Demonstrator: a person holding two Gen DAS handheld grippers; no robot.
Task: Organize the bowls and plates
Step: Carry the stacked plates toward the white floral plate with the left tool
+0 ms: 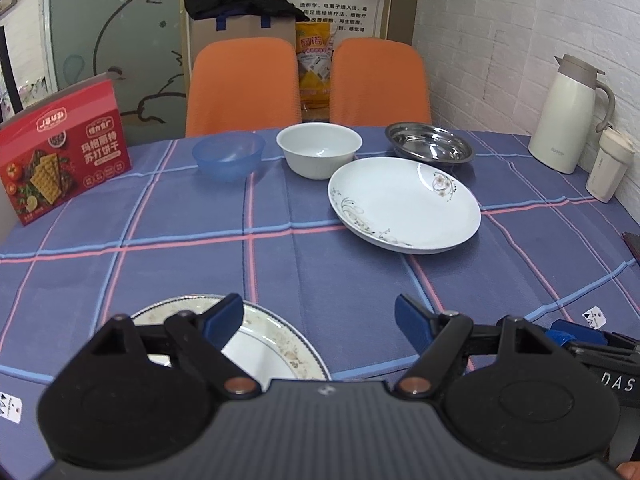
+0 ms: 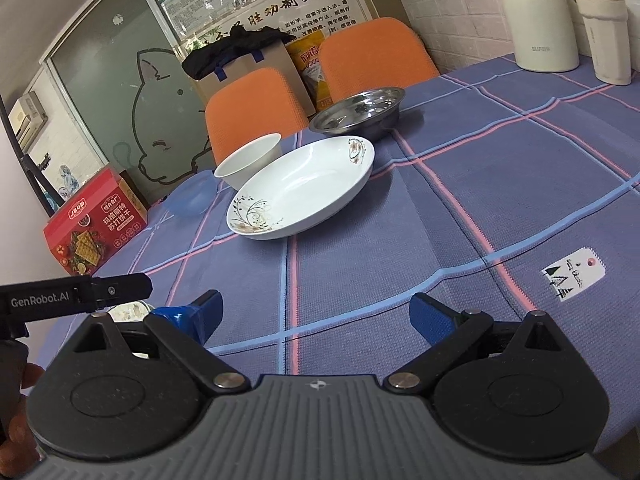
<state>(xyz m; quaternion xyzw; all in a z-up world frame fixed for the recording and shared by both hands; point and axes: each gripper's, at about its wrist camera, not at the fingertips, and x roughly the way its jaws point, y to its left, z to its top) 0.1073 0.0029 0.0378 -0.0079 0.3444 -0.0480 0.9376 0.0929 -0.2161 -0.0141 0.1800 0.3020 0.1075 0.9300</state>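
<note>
A white floral plate point(image 1: 404, 204) point(image 2: 300, 188) lies mid-table. Behind it stand a blue plastic bowl point(image 1: 229, 155) point(image 2: 192, 196), a white bowl point(image 1: 319, 150) point(image 2: 248, 160) and a steel dish point(image 1: 430, 142) point(image 2: 358, 111). A patterned-rim plate point(image 1: 272, 344) lies at the near edge, partly under my left gripper point(image 1: 319, 318), which is open and empty above it. My right gripper point(image 2: 316, 312) is open and empty over the tablecloth, right of the left one. A sliver of the patterned plate point(image 2: 128, 312) shows in the right wrist view.
A red cracker box point(image 1: 64, 152) point(image 2: 94, 226) stands at the table's left edge. A white thermos jug point(image 1: 568, 112) point(image 2: 540, 16) and a cream cup point(image 1: 610, 168) point(image 2: 606, 36) stand by the right wall. Two orange chairs point(image 1: 244, 84) are behind the table.
</note>
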